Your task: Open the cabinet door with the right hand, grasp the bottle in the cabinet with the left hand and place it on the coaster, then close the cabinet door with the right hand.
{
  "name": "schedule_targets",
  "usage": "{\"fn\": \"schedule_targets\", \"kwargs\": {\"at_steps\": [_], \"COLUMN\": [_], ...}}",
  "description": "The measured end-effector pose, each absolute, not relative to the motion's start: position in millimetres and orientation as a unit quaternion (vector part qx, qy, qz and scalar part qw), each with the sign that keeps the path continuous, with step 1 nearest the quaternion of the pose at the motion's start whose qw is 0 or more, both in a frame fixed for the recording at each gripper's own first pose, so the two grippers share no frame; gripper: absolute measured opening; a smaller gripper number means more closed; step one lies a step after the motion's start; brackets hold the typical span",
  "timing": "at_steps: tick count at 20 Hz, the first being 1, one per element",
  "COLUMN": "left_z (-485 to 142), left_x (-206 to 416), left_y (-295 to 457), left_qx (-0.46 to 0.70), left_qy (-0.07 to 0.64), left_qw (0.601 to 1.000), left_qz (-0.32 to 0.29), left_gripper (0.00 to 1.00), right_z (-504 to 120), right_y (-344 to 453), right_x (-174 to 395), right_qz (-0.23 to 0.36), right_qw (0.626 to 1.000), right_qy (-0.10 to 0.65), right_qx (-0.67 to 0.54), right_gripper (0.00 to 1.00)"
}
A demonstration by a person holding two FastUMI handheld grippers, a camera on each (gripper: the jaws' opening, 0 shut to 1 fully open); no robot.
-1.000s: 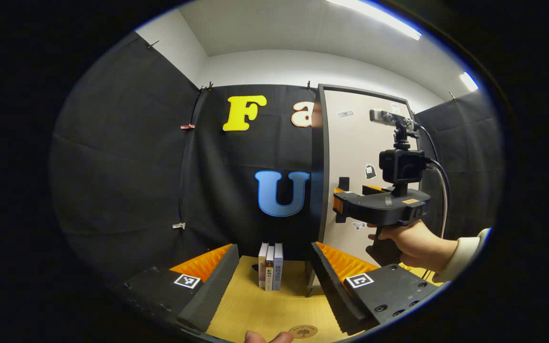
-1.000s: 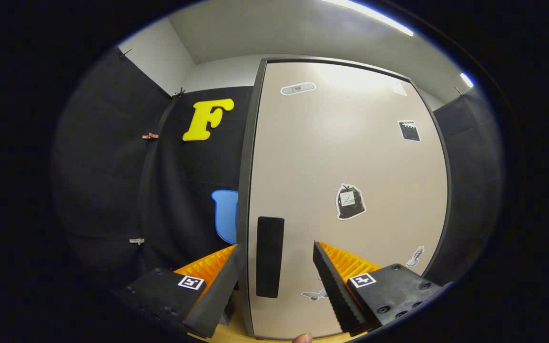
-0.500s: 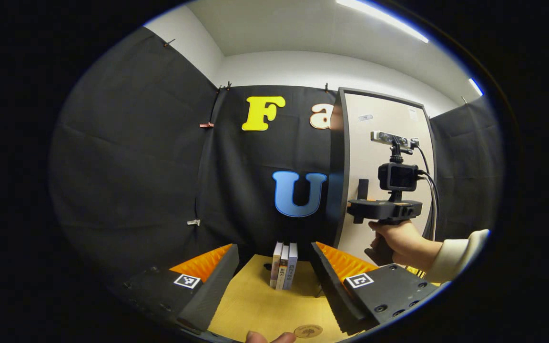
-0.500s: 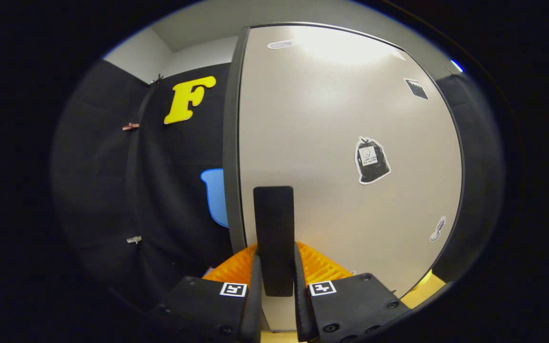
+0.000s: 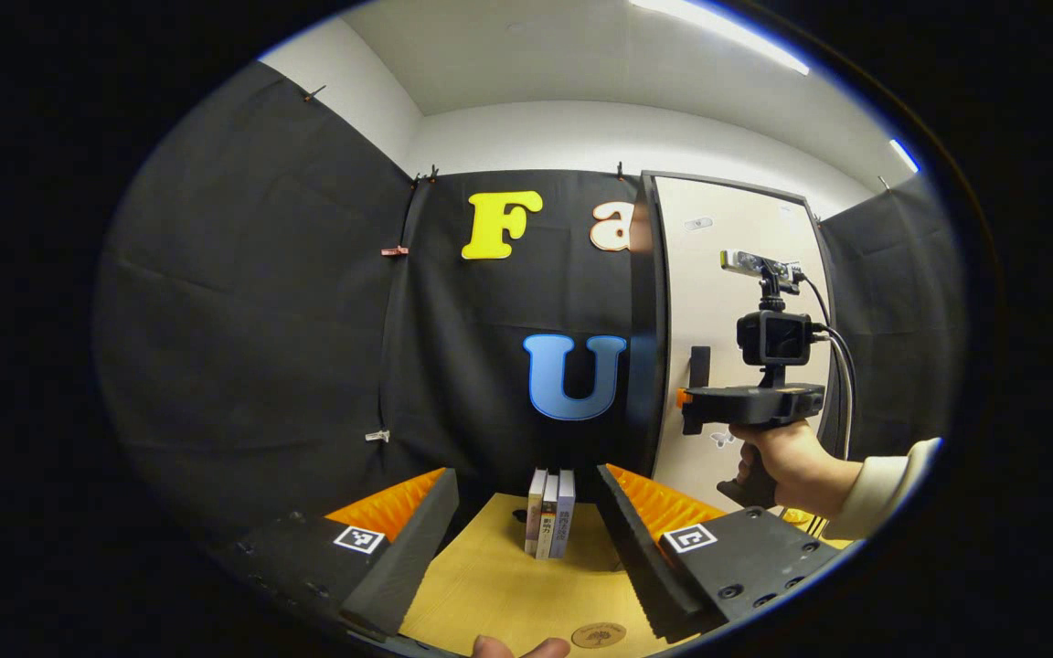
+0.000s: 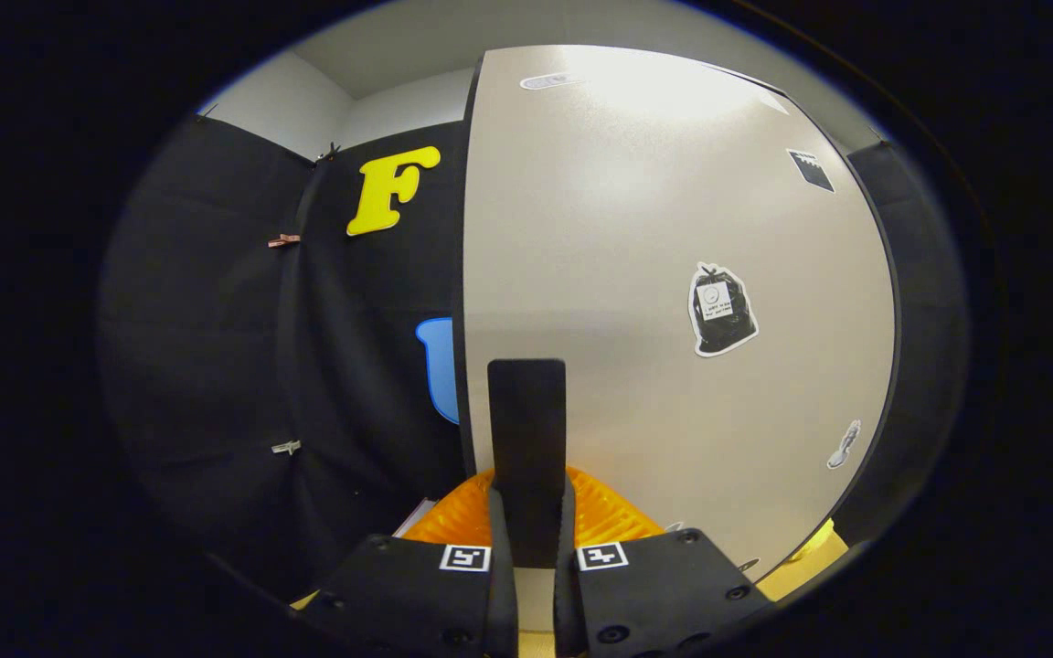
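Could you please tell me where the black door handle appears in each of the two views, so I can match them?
Left gripper view: the door handle sits right of centre on the cabinet door, just ahead of the right gripper.
Right gripper view: the handle is bottom centre, clamped between the gripper's fingers.
Shared landmark: the cabinet door.

Three books [image 5: 551,525] stand upright together on the wooden table [image 5: 490,594], by the black cloth wall [image 5: 261,320].
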State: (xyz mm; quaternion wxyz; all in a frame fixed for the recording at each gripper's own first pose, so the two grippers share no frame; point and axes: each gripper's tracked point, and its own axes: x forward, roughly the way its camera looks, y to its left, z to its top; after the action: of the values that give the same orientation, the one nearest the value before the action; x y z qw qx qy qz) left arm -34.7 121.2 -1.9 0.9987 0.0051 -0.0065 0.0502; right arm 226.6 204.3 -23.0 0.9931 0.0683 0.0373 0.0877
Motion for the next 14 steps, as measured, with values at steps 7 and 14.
{"fn": "schedule_targets", "kwargs": {"at_steps": [7, 14], "left_z": [6, 11], "left_x": [-35, -37], "left_y": [99, 71], "left_qx": [0.006, 0.01], "left_qy": [-0.012, -0.016], "left_qw": [0.999, 1.0], "left_qz": [0.039, 0.022], "left_gripper": [0.95, 0.95], "right_z": [-16, -12], "right_y": [184, 158], "right_x": [162, 103], "right_qz": [0.143, 0.179], "right_qw": [0.985, 0.979], "right_qy": [0.047, 0.055], "right_qx": [0.082, 0.079], "right_gripper": [0.19, 0.19]}}
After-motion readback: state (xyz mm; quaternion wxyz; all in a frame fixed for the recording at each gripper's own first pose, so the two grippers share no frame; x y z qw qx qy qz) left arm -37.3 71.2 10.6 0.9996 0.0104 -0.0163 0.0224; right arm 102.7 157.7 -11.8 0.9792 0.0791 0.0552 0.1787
